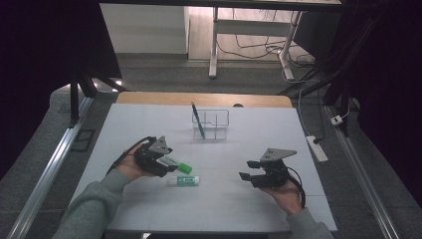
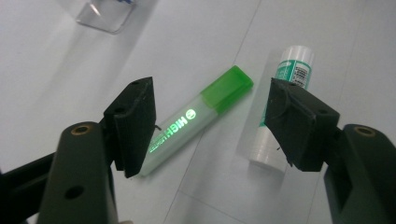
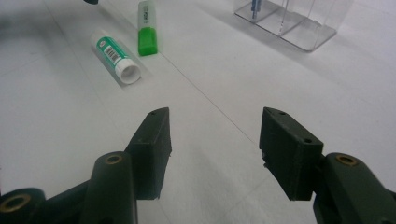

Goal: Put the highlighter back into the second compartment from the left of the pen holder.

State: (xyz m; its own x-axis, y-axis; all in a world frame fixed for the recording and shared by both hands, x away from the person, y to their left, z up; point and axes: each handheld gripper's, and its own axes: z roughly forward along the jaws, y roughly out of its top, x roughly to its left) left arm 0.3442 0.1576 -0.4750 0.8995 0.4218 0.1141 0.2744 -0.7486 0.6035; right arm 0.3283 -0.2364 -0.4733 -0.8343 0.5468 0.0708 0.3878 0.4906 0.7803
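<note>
Two things lie loose on the white tabletop (image 1: 149, 124), near its front edge and toward the left side: a green marker (image 2: 196, 119) and a glue stick (image 2: 280, 102). They lie side by side, close but not touching. Both lie flat, so they will not roll far, and a tool can come down over them from above.

At the back edge, in the middle, stands a clear box (image 1: 211, 123) with a dark pen (image 1: 198, 120) leaning in it. It looks like the place where pens and the like get put away, so I think the marker is meant to go in there too.

The left gripper (image 1: 169, 164) hangs right over the marker. Its jaws are wide apart and grip nothing. In the left gripper view the marker lies on the tabletop between the two jaws, with its clear end close by the left jaw and its green cap pointing away. The glue stick lies just past the other jaw. The pads do not press on the marker yet.

The right gripper (image 1: 249, 169) waits near the front edge toward the right, well apart from both things. Its jaws are also apart with nothing in them, and bare tabletop shows between them.
</note>
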